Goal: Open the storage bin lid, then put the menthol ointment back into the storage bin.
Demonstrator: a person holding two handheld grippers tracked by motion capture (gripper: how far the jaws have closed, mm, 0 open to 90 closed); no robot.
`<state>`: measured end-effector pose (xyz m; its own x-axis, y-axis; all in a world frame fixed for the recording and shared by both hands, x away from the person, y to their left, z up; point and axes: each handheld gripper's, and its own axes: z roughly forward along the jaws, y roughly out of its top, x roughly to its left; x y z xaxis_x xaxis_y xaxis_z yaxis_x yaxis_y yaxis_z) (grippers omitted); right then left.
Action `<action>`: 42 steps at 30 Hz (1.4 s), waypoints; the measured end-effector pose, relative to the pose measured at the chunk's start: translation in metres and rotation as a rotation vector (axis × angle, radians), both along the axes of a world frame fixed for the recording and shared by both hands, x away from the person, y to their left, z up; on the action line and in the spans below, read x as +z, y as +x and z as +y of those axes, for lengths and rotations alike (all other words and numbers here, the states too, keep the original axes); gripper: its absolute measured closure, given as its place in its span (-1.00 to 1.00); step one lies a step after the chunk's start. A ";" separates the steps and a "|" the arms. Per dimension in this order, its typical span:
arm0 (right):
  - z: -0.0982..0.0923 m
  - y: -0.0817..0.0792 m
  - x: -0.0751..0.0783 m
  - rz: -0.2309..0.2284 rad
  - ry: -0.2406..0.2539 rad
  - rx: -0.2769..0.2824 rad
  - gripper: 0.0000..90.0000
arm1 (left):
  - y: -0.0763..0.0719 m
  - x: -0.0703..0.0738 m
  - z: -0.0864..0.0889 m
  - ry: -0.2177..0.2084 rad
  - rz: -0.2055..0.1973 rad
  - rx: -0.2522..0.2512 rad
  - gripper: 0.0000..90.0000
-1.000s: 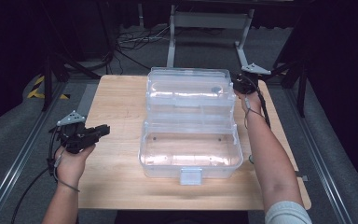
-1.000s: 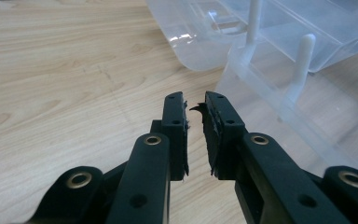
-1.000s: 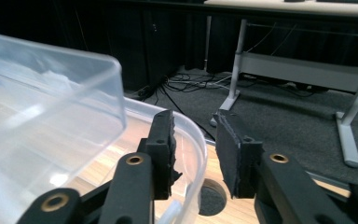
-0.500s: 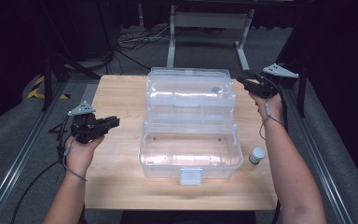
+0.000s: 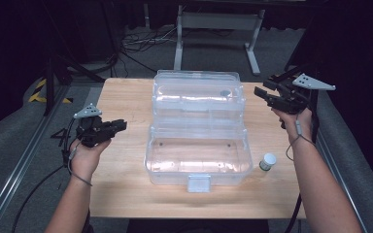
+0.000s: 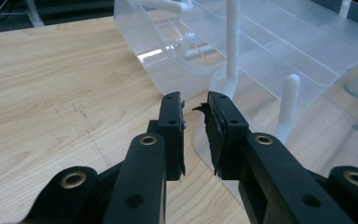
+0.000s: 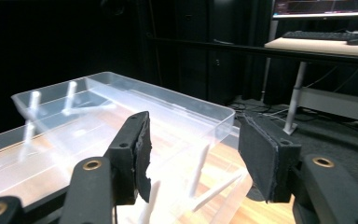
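Holding the right gripper (image 5: 267, 97) at the three o'clock side of the clear plastic box (image 5: 197, 131), beside its raised lid (image 5: 199, 92), we see its jaws spread wide with nothing between them; they have just been opening. The left gripper (image 5: 119, 127) hovers at the box's nine o'clock, its jaws narrowly parted and empty. The box stands open at the middle of the table (image 5: 126, 97). A small white-capped bottle (image 5: 267, 161) stands just beside the box at its four o'clock. We judge the main hazard to be a forearm sweep toppling that bottle, or a gripper knocking the lid.
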<state>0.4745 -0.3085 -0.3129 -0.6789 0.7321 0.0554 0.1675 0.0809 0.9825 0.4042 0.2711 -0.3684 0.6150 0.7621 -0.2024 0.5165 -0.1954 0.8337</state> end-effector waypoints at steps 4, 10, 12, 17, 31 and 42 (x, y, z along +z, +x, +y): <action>-0.006 -0.014 0.003 -0.001 -0.002 0.034 -0.07 | -0.002 0.000 0.003 -0.007 0.003 0.008 0.69; -0.016 -0.037 0.006 0.000 -0.047 0.064 -0.10 | -0.002 -0.001 0.003 -0.002 0.004 0.004 0.69; -0.019 -0.043 0.008 0.003 -0.062 0.075 -0.11 | -0.002 -0.001 0.002 -0.006 0.009 0.004 0.68; -0.027 -0.055 0.012 0.012 -0.090 0.098 -0.13 | 0.000 -0.002 0.001 -0.004 0.009 0.003 0.67; -0.039 -0.063 0.018 0.226 -0.246 0.171 -0.20 | 0.001 -0.004 -0.002 -0.007 0.028 0.000 0.63; -0.040 -0.061 0.018 0.256 -0.404 0.162 -0.20 | -0.002 -0.008 0.003 -0.004 0.042 0.012 0.61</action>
